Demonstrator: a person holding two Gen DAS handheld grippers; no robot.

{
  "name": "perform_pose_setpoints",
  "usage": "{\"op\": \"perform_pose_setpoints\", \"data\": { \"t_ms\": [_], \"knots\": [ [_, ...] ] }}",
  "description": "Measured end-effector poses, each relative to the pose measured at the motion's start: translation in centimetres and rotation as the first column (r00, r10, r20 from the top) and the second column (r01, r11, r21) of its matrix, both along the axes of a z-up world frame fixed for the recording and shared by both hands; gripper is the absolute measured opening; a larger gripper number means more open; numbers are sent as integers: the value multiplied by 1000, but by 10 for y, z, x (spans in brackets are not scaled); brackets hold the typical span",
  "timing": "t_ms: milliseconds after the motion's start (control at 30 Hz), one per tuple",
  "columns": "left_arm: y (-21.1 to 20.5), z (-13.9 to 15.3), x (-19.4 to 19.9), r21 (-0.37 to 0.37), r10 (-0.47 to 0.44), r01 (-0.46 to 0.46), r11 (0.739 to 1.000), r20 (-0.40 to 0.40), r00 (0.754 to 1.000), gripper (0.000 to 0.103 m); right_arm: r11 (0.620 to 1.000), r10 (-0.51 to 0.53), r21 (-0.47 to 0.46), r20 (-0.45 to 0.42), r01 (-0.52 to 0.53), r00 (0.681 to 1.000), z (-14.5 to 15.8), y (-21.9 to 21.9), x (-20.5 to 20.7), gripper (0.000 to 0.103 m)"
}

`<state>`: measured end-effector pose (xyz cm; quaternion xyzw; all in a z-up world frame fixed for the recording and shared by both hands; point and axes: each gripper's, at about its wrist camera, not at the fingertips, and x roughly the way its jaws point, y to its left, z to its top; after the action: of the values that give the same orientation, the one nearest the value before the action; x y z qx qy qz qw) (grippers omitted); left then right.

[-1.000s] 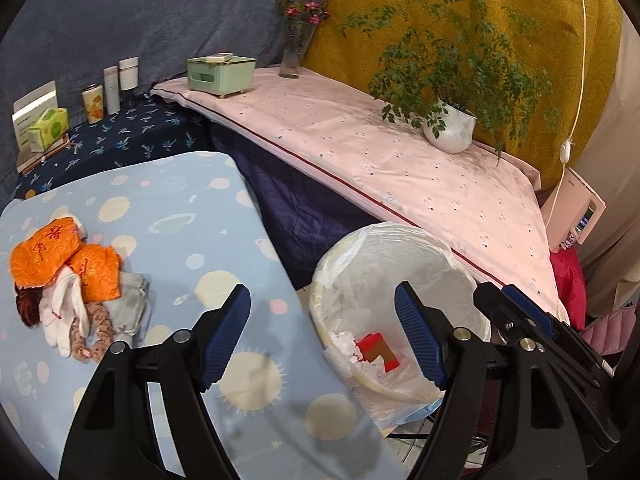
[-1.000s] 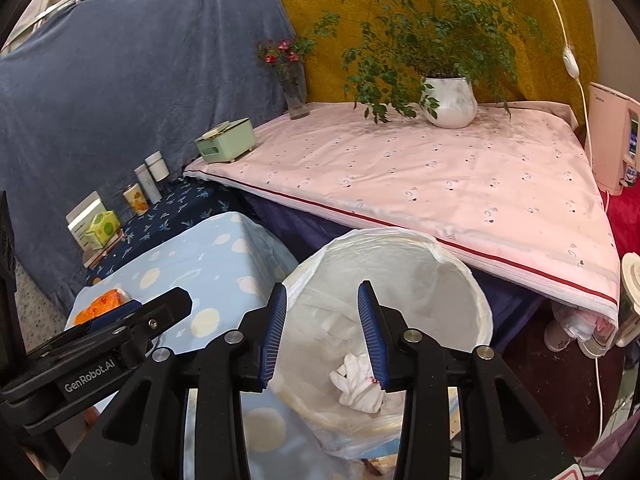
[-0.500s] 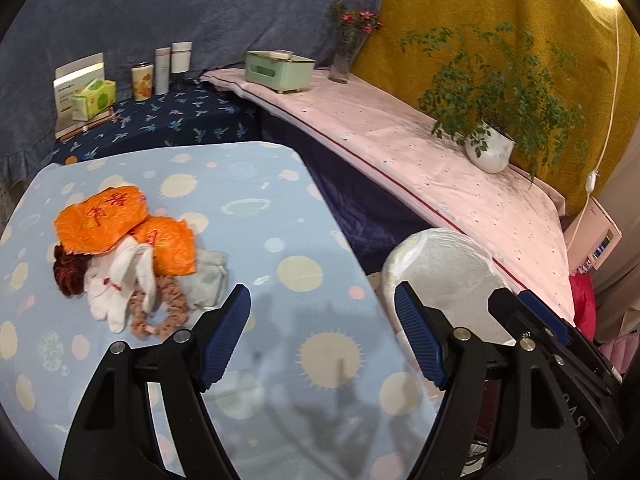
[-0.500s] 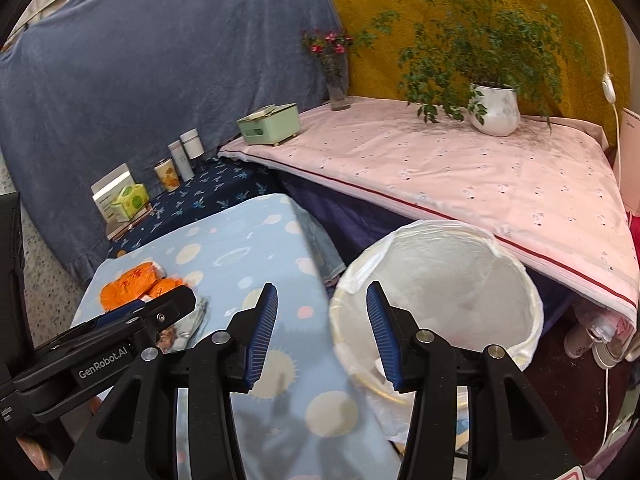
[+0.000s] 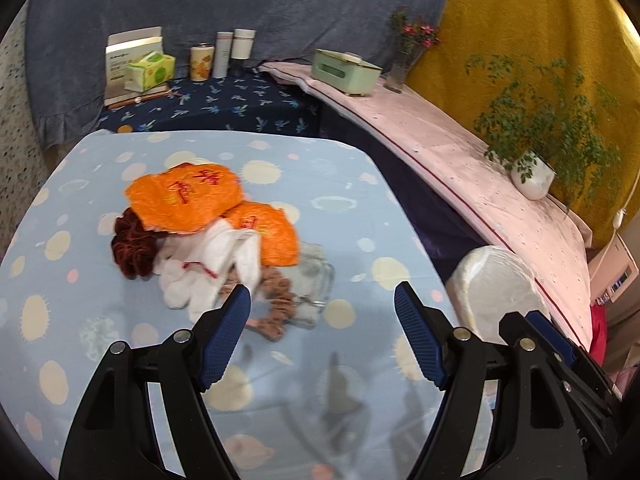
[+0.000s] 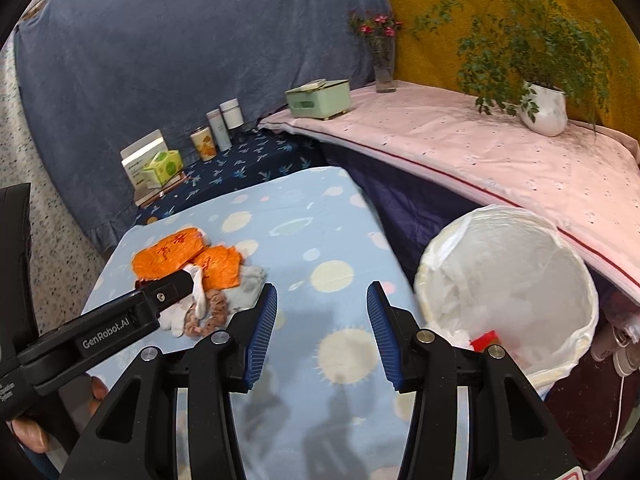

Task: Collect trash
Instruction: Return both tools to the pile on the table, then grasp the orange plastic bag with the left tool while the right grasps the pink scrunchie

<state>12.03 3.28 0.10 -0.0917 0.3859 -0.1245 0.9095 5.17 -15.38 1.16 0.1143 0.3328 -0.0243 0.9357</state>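
A pile of trash lies on the light blue spotted table (image 5: 340,184): two orange wrappers (image 5: 188,196), a white glove (image 5: 212,268), a dark red scrunchie (image 5: 132,248), a brown scrunchie (image 5: 276,304) and a clear plastic piece (image 5: 316,284). My left gripper (image 5: 322,310) is open and empty, just in front of the pile. My right gripper (image 6: 322,312) is open and empty above the table, right of the pile (image 6: 192,264). The white-lined trash bin (image 6: 508,292) stands off the table's right edge with white and red scraps inside (image 6: 484,340).
A pink-covered bench (image 6: 500,160) holds a potted plant (image 6: 544,108), a flower vase (image 6: 384,68) and a green box (image 6: 320,98). A dark blue surface (image 5: 224,104) behind the table holds a tissue pack, a tin and bottles.
Both grippers have swung left from over the bin to over the table. The left one has come close to the trash pile. The right gripper's jaws have opened wider.
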Motion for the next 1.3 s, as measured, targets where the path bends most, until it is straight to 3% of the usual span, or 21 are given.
{"op": "perform_pose_setpoints", "data": {
  "t_ms": [500, 900, 1033, 1133, 1200, 1267, 1300],
  "knots": [
    [102, -28, 36, 1, 158, -158, 987, -61, 986, 71, 993, 121, 5, -97, -121, 988, -42, 81, 47, 46],
    [124, -38, 87, -16, 177, -180, 984, -88, 980, 69, 988, 154, 7, -172, -155, 973, -76, 112, 93, 46],
    [123, -47, 102, -26, 166, -170, 985, -117, 979, 60, 988, 156, 12, -194, -157, 969, -86, 113, 106, 46],
    [120, -54, 109, -38, 146, -153, 987, -141, 979, 42, 986, 164, 18, -210, -164, 964, -93, 114, 112, 46],
    [119, -57, 112, -45, 133, -142, 989, -155, 979, 21, 985, 171, 22, -220, -170, 960, -97, 114, 115, 39],
    [117, -59, 113, -53, 109, -119, 991, -164, 981, 10, 985, 174, 25, -229, -173, 958, -101, 114, 117, 30],
    [115, -58, 112, -46, 110, -119, 992, -157, 981, 9, 985, 174, 29, -231, -172, 957, -102, 114, 117, 25]
  ]
}}
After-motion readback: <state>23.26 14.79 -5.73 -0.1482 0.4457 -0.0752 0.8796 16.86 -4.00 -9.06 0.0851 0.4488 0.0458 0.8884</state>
